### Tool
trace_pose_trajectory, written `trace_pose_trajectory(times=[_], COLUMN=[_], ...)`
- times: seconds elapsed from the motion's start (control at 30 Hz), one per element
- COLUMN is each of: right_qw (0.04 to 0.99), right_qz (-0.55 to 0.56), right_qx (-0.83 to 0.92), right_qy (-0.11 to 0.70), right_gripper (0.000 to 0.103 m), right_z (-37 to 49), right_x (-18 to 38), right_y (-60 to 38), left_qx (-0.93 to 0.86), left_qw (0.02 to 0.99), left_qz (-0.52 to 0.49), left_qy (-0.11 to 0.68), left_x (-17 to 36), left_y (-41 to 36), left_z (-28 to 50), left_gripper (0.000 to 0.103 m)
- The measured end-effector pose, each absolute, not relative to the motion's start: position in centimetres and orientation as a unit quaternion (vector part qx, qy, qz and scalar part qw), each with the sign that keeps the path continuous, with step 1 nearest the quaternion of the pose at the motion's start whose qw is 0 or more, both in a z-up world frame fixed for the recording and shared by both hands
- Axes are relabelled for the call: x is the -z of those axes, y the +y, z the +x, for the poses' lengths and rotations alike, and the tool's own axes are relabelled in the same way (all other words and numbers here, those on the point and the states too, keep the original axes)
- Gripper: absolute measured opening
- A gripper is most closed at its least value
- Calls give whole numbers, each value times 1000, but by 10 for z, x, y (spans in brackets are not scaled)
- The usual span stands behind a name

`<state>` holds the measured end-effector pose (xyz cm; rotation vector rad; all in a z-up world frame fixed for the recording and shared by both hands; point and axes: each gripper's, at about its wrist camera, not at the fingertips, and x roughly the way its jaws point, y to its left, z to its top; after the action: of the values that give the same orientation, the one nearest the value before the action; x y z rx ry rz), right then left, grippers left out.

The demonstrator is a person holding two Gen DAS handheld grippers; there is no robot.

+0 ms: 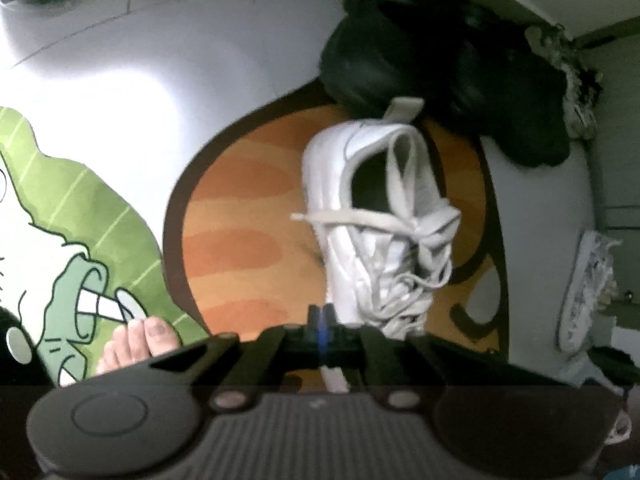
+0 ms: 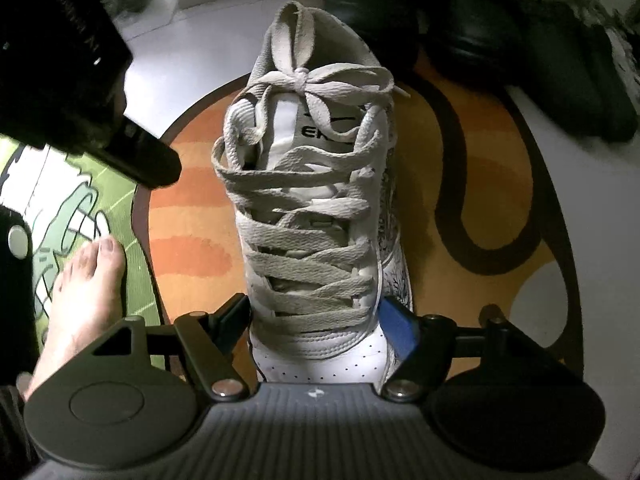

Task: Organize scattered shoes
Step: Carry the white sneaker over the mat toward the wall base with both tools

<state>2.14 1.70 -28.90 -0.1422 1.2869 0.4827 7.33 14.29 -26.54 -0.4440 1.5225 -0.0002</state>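
Observation:
A white lace-up sneaker (image 2: pixel 316 208) stands on the round orange rug (image 2: pixel 472 168), toe towards me and heel tab at the far end. My right gripper (image 2: pixel 316 320) straddles its forefoot, with the black finger on the left side and the blue pad on the right side both against the upper. In the left wrist view the same sneaker (image 1: pixel 380 220) shows side-on just beyond my left gripper (image 1: pixel 320 316), whose blue pads are shut together beside the toe. From the right wrist view the left gripper's fingers (image 2: pixel 148 156) hang apart from the sneaker, to its left.
Black shoes (image 1: pixel 420 48) (image 2: pixel 520 60) lie piled at the rug's far edge. A second patterned white sneaker (image 1: pixel 584 292) lies on the pale floor at the right. A green cartoon mat (image 1: pixel 60 200) (image 2: pixel 80 208) adjoins the rug on the left, with a person's bare foot (image 1: pixel 136 340) (image 2: pixel 84 292) on it.

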Motion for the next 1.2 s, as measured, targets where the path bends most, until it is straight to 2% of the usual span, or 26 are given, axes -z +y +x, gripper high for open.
trace_pose_trajectory(times=[0.1, 0.2, 0.3, 0.4, 0.57, 0.7, 0.77, 0.8, 0.93, 1.07, 1.2], right_qw=[773, 772, 777, 781, 782, 782, 780, 780, 784, 782, 781], right_qz=[-56, -19, 2, 10, 12, 4, 0, -4, -19, -17, -25], right_qx=[-217, -197, -194, -188, -188, -183, -183, -184, -191, -221, -245], right_qy=[594, 605, 599, 595, 595, 595, 598, 598, 591, 582, 574], right_gripper=[78, 85, 90, 90, 94, 95, 97, 97, 91, 81, 81], right_z=[21, 23, 22, 21, 19, 20, 21, 22, 22, 21, 21], right_x=[291, 296, 298, 301, 305, 308, 310, 311, 310, 301, 293], right_y=[15, 9, 4, 1, -2, 3, 5, 6, 12, 18, 34], left_qx=[0, 13, 20, 18, 10, -4, -7, -5, -5, -16, -37], left_qw=[724, 737, 742, 734, 715, 703, 704, 705, 709, 716, 716], left_qz=[-188, -196, -201, -212, -213, -223, -235, -238, -241, -231, -226], left_qy=[664, 647, 639, 645, 666, 676, 670, 668, 663, 658, 659], left_x=[254, 247, 245, 251, 274, 293, 299, 300, 295, 284, 277], left_y=[141, 140, 136, 135, 124, 120, 120, 121, 126, 134, 151], left_z=[83, 90, 96, 96, 81, 67, 62, 62, 64, 61, 62], left_gripper=[26, 36, 58, 59, 57, 42, 39, 28, 16, 15, 15])
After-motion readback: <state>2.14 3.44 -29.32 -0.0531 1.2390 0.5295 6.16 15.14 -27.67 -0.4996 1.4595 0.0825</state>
